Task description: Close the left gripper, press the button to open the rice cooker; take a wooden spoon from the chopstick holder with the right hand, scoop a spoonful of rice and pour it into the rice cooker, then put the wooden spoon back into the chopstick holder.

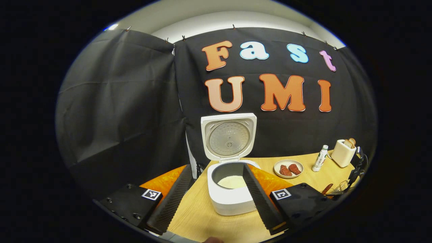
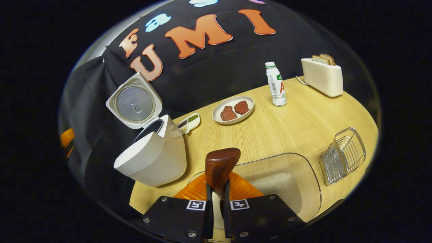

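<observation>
Rice cooker (image 1: 229, 189): on the tabletop (image 1: 202, 216), lid (image 1: 228, 136) standing fully upright, white rice visible low in the inner pot. Also seen at left in the right gripper view (image 2: 152, 158), lid raised.

Left gripper (image 1: 216, 199): jaws spread wide, empty, framing the cooker from the near side.

Right gripper (image 2: 217, 202): jaws pinched on the handle of the wooden spoon (image 2: 221, 165); spoon bowl pointing forward and up, above the clear rice container (image 2: 287, 182). Whether any rice lies in the bowl: cannot tell from this side.

Rice container: directly beneath the spoon, white rice heaped in its bottom, transparent rim curving around the front.

Chopstick holder (image 2: 344, 155): wire basket, at right on the tabletop, near the container, apparently empty.

Other stock: plate (image 2: 233, 109) with two brown pieces, bottle (image 2: 276, 84), toaster (image 2: 322, 79) with bread, small condiment tray (image 2: 189, 123).

Step in hand, as judged: scooping. Advised: dip bowl into the heap at a shallow angle, level it before lifting, clear the rim, carry flat leftward to the open pot, tip only once over the pot.
</observation>
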The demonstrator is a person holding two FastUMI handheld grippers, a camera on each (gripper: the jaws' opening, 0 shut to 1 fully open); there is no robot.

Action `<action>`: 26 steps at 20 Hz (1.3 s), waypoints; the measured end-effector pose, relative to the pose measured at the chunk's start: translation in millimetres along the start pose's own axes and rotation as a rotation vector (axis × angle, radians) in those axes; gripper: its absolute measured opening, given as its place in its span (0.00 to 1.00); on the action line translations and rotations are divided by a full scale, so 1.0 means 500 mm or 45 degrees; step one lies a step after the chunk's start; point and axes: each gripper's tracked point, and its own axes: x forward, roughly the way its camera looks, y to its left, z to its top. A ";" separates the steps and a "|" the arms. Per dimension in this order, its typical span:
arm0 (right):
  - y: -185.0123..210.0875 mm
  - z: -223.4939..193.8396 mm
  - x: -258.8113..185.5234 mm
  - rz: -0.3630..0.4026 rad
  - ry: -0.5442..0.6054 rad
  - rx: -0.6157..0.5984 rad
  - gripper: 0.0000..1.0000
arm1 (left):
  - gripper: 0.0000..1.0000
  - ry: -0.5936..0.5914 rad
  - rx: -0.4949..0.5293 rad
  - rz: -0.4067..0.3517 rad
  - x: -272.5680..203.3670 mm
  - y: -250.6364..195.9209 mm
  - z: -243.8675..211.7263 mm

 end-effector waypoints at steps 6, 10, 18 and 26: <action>-0.001 0.000 -0.006 0.085 0.078 0.216 0.12 | 1.00 0.001 -0.007 -0.022 0.009 -0.016 -0.001; -0.024 0.007 -0.012 0.137 0.119 0.356 0.12 | 1.00 0.002 -0.013 -0.039 0.010 -0.035 -0.001; -0.080 0.055 -0.048 0.234 0.105 0.560 0.12 | 1.00 -0.004 -0.019 -0.071 0.012 -0.081 0.007; -0.118 0.152 -0.090 0.333 0.023 0.823 0.12 | 1.00 -0.027 -0.051 -0.102 0.014 -0.132 0.022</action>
